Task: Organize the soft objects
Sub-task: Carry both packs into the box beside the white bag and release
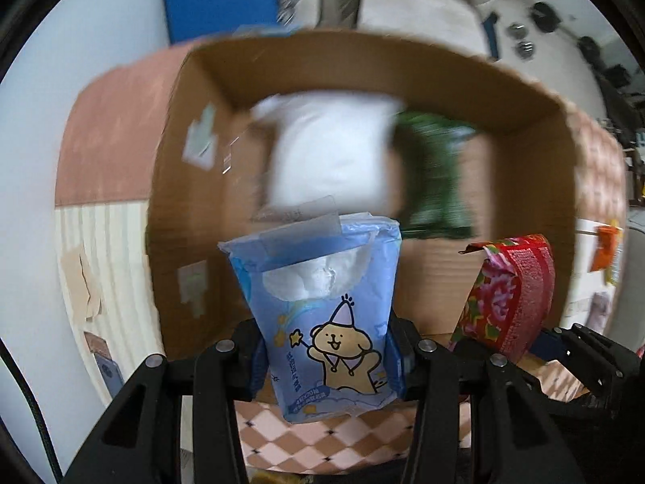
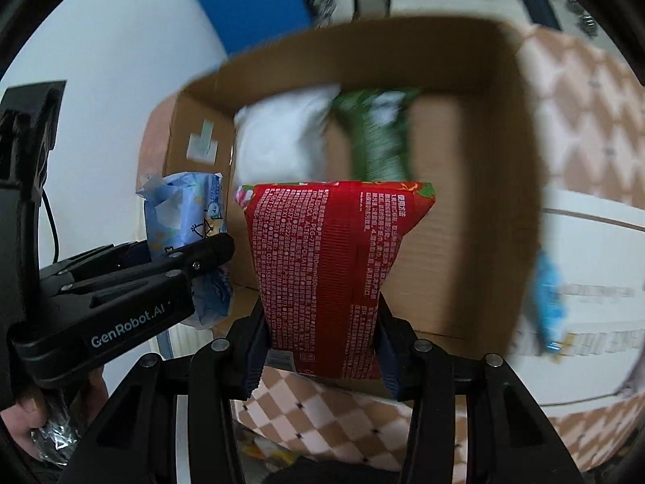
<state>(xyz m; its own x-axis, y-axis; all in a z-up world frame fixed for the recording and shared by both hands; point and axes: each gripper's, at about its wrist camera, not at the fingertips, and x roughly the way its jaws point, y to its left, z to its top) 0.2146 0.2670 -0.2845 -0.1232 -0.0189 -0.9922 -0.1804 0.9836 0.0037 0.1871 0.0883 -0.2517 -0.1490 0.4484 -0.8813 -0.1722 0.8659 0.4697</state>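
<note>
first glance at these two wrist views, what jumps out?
Each gripper clamps a soft pack in front of the open cardboard box: the left gripper holds a blue tissue pack with a cartoon bear, the right gripper a red wipes pack. Inside the box, blurred, lie a white pack and beside it a green pack.

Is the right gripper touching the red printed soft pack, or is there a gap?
Touching. In the right wrist view, the right gripper has both fingers pressed against the sides of the red printed soft pack, pinching its lower part.
</note>
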